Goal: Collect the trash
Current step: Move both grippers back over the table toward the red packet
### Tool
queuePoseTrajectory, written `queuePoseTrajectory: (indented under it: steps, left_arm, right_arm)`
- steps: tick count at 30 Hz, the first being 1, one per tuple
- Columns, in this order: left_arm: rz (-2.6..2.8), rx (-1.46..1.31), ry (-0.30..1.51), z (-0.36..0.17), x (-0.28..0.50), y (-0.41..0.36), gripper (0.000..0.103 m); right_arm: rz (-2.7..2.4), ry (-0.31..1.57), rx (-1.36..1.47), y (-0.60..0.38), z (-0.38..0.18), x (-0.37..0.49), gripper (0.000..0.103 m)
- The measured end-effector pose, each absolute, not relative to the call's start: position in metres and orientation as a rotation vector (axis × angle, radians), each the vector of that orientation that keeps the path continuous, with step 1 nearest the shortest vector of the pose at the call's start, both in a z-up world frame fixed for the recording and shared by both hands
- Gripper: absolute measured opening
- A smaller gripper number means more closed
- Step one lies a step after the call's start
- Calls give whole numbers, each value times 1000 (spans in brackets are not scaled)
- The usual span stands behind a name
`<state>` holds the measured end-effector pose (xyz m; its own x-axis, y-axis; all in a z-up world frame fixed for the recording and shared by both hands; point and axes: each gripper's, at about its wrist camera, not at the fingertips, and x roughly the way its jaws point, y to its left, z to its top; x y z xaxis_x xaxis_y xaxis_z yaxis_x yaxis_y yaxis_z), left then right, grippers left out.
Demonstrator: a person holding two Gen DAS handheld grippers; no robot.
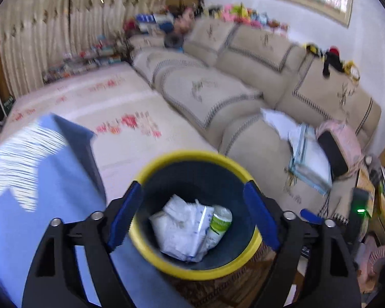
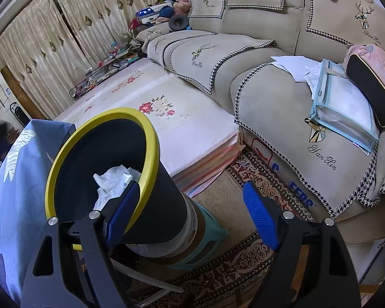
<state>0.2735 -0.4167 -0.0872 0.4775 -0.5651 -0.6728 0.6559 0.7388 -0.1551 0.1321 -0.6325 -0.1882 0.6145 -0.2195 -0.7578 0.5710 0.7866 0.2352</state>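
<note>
**A:** Where does the dark round trash bin with the yellow rim (image 1: 196, 215) lie?

**B:** Directly below the left hand-held gripper (image 1: 192, 215), whose blue fingers are spread wide and empty, framing the rim. The bin stands upright on a teal stool (image 2: 208, 236) over patterned carpet (image 2: 231, 272). The right hand-held gripper (image 2: 192, 213), also wide open and empty, sits beside it, bin to its left.

**A:** And inside?

**B:** Crumpled white plastic wrappers (image 1: 179, 228) and a white-and-green bottle (image 1: 219, 222) lie at the bottom. The left looks nearer.
</note>
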Motion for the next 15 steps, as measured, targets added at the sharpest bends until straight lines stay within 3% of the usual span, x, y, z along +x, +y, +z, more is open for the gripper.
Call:
queuePoseTrajectory:
  steps: [5, 15]
  left_arm:
    - [-674, 83, 627, -43, 247, -336, 98]
    - [-233, 33, 439, -8, 209, -123, 98]
  right_arm:
    - [-456, 786, 461, -617, -181, 138, 79]
    - [-310, 793, 292, -532, -146, 177, 81]
